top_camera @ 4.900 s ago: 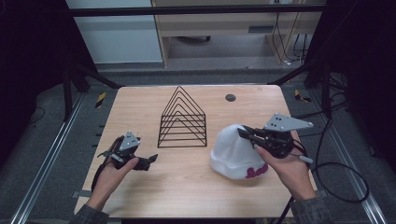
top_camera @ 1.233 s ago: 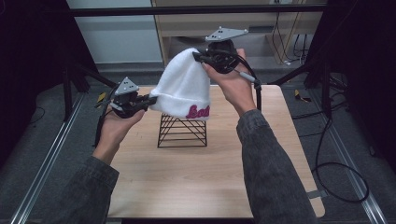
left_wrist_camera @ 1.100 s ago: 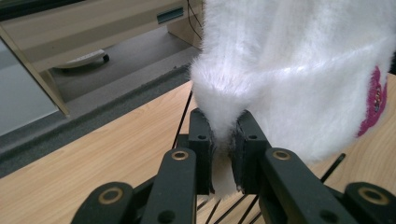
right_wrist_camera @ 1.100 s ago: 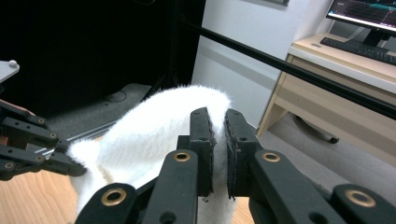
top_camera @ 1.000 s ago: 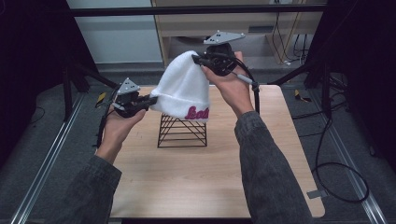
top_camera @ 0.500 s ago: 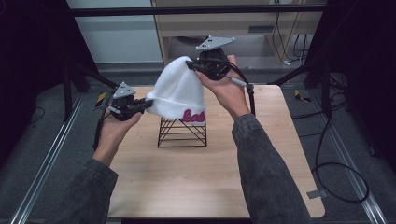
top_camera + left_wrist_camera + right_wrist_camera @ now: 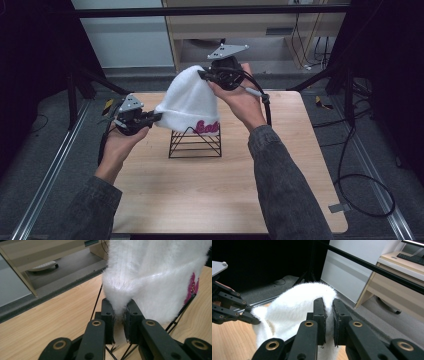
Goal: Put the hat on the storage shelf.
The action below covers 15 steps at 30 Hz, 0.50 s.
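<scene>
Beanie point(image 7: 189, 104), white and fluffy with pink lettering, hangs stretched between the two claws above the black wire pyramid rack point(image 7: 195, 142) on the counter point(image 7: 210, 195). Left claw point(image 7: 154, 117) pinches its lower rim; right claw point(image 7: 204, 75) is clamped on the crown, held higher. It looks like the draping step: next, both should lower it so the opening slips over the rack's peak.

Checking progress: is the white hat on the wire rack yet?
Partly: the white hat hangs from both claws, its brim draped over the wire rack's peak.
</scene>
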Available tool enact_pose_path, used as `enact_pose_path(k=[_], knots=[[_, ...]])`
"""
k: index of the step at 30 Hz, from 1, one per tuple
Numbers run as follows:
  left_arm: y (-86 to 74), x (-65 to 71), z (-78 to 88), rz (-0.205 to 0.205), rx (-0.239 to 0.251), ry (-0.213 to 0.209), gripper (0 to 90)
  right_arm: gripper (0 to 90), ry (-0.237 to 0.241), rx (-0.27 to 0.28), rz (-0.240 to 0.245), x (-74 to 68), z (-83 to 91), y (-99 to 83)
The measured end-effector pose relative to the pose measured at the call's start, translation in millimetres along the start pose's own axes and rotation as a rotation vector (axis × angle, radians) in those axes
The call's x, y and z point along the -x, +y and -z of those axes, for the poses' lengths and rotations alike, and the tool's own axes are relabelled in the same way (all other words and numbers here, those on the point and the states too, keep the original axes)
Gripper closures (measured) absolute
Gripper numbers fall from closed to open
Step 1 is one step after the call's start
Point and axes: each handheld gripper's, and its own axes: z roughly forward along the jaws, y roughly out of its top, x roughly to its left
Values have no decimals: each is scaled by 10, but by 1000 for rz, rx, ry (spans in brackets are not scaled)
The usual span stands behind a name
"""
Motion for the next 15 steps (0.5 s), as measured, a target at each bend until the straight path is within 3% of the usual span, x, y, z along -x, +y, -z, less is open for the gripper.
enact_pose_path(k=[5,9,15], knots=[[2,19,-1,-9,-2,9,795,831,3,1,0,-23,30,3],[-38,31,-2,-1,4,-5,794,831,-9,-5,14,-57,72,-9],[-130,39,-3,-5,10,-29,793,829,9,-23,26,-118,126,-54]])
